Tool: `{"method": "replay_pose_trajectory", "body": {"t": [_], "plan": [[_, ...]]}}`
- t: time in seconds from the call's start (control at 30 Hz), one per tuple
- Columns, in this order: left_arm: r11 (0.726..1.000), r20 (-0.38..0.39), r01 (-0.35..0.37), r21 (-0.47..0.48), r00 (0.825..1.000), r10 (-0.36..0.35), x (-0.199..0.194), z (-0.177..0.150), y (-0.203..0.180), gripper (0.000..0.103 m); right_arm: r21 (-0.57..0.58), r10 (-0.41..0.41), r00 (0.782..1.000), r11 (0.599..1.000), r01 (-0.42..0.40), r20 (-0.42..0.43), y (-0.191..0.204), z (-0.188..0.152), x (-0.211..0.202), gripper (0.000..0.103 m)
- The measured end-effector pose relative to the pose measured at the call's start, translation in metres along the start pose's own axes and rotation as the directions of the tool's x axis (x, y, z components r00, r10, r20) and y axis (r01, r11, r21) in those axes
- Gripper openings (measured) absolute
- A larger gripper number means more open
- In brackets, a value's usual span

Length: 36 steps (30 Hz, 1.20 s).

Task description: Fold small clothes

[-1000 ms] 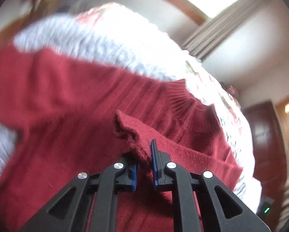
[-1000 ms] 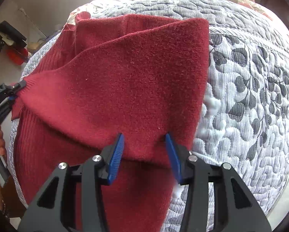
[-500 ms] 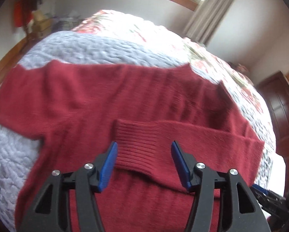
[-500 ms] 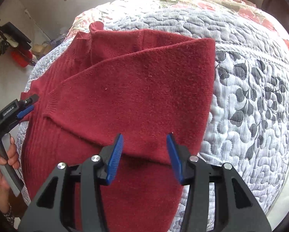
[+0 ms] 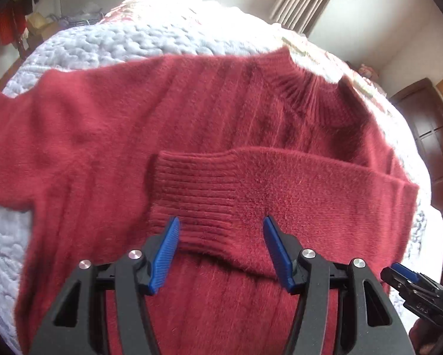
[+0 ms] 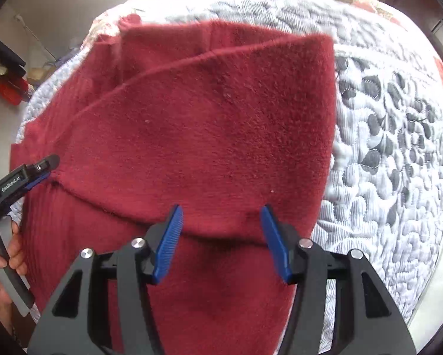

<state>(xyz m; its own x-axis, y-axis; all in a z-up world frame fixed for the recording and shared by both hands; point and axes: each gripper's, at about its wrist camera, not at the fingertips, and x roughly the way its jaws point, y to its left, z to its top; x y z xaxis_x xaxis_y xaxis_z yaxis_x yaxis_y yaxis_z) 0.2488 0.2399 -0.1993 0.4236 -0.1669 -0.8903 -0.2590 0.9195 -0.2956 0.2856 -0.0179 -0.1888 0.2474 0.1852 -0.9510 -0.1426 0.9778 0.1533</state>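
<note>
A dark red knit sweater (image 5: 191, 112) lies flat on the quilted bed (image 5: 103, 44). One sleeve is folded across the chest, its ribbed cuff (image 5: 191, 195) just ahead of my left gripper (image 5: 221, 230), which is open and holds nothing. The other sleeve (image 5: 29, 136) stretches out to the left. In the right wrist view the folded sleeve (image 6: 221, 136) fills the middle, and my right gripper (image 6: 221, 222) stands open above its near edge. The left gripper (image 6: 29, 177) shows at the left edge there, and the right gripper's tip (image 5: 410, 284) shows at the lower right in the left wrist view.
The grey-white quilt (image 6: 384, 148) with a dark leaf print runs to the bed's edge at the right. A hand (image 6: 2, 266) holds the left gripper's handle. A dark wooden wardrobe (image 5: 428, 136), curtains (image 5: 304, 0) and floor clutter (image 6: 8, 88) surround the bed.
My left gripper let go of the sleeve cuff, opened and drew back; the cuff now lies flat on the chest. The right gripper stayed open and shifted slightly.
</note>
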Motion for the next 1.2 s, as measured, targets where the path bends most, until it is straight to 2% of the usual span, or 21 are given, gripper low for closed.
{"method": "replay_pose_trajectory", "body": {"t": [0.1,0.2,0.37,0.53,0.67,0.77,1.0,1.2], "plan": [[1.000,0.018,-0.005,-0.014,1.000,0.005,-0.027,-0.001,0.026,0.066,-0.013,0.017,0.999,1.000,-0.017,0.035,0.019,-0.005,-0.018,0.059],[0.997,0.025,-0.034,-0.068,0.999,0.035,-0.055,-0.004,0.073,0.069,-0.020,0.038,0.999,0.999,-0.037,0.039,0.040,-0.009,-0.026,0.061],[0.967,-0.002,-0.056,-0.249,0.998,0.057,-0.085,-0.008,0.184,0.071,-0.023,0.067,0.997,0.998,-0.066,0.029,0.068,-0.010,-0.018,0.062],[0.882,0.008,-0.039,-0.469,0.999,0.049,-0.095,-0.013,0.284,0.071,-0.063,0.061,0.998,0.996,-0.060,0.011,0.105,-0.008,-0.004,0.062],[0.817,0.030,-0.025,-0.576,0.998,0.052,-0.099,-0.012,0.348,0.070,-0.080,0.047,0.999,0.996,-0.048,-0.008,0.127,-0.009,0.009,0.062],[0.762,0.044,0.011,-0.648,0.999,0.022,-0.095,-0.009,0.391,0.070,-0.086,0.036,0.999,0.996,-0.038,-0.022,0.138,-0.011,0.018,0.062],[0.660,0.080,0.105,-0.744,0.994,-0.068,-0.069,0.001,0.443,0.069,-0.097,0.009,0.999,0.995,-0.013,-0.040,0.154,-0.011,0.029,0.062],[0.602,0.137,0.176,-0.779,0.984,-0.111,-0.050,0.010,0.470,0.069,-0.098,-0.007,0.998,0.995,0.001,-0.055,0.160,-0.011,0.039,0.062]]}}
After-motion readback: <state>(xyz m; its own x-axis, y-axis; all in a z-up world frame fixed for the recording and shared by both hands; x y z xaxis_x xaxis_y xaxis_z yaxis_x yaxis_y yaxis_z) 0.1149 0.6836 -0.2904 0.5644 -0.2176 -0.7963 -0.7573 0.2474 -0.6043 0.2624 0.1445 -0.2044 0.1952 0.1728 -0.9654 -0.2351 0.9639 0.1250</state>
